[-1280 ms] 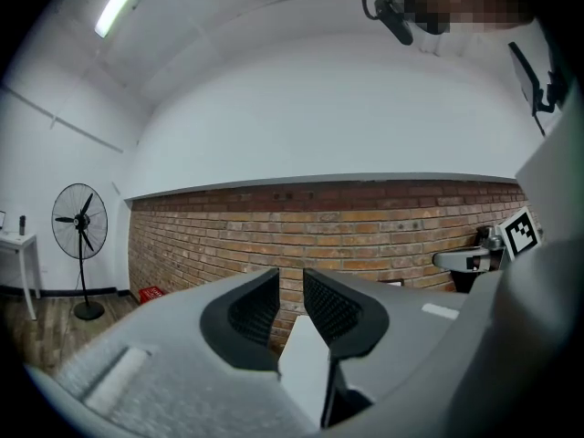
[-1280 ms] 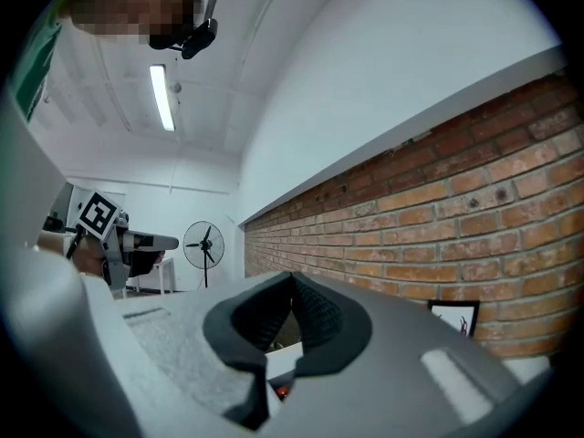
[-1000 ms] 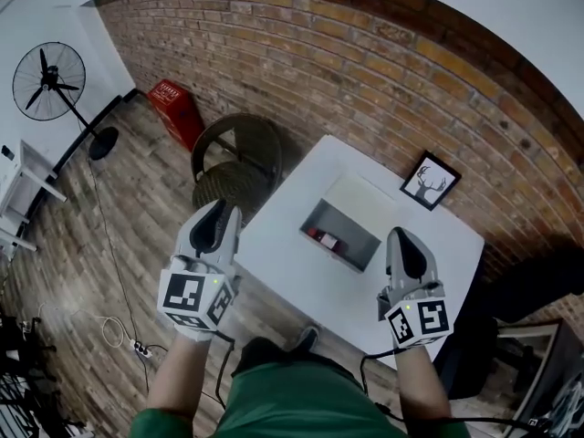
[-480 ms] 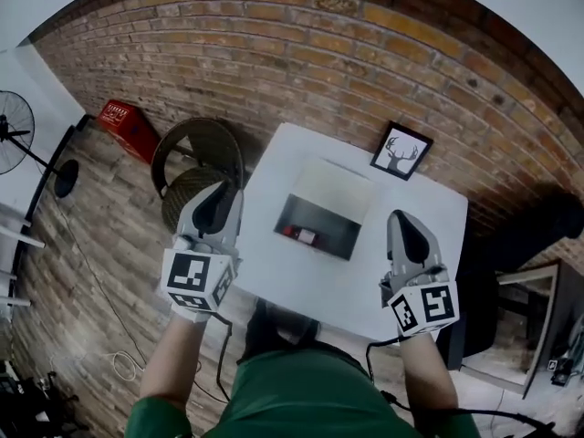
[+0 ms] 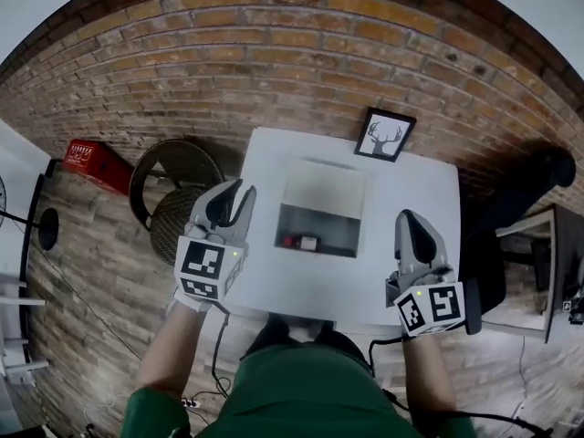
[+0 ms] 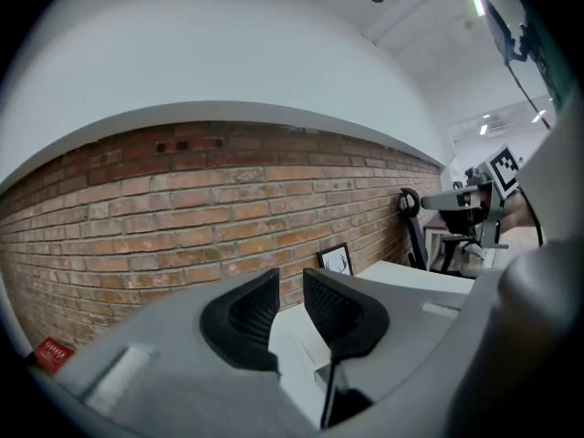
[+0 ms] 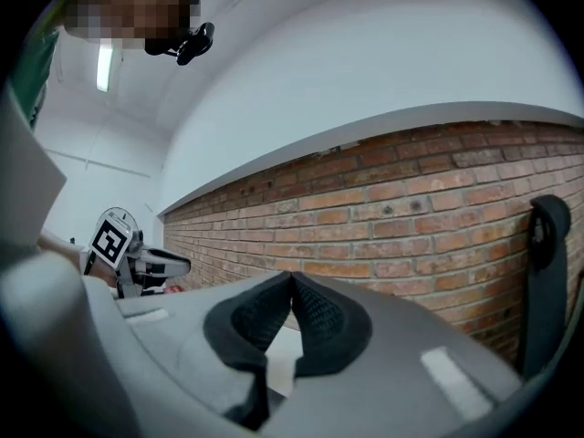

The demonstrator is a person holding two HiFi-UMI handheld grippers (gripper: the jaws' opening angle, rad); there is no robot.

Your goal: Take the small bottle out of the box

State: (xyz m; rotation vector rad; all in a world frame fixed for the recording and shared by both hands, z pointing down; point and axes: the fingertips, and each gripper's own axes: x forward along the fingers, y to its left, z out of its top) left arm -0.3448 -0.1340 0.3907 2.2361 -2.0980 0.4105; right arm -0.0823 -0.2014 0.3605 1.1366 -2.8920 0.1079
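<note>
Two handheld grippers hover over the near side of a white table (image 5: 415, 272). The left gripper (image 5: 239, 192), at the table's left edge, has its jaws slightly parted on nothing. The right gripper (image 5: 407, 217) is pinched closed and empty. Between them and farther in, an open box (image 5: 321, 219) holds the small bottle (image 5: 299, 242), which lies on its floor near the left. A framed deer picture (image 5: 383, 135) stands against the far brick wall (image 5: 274, 71).

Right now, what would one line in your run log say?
left gripper: open, empty | right gripper: shut, empty | small bottle: in box, untouched
</note>
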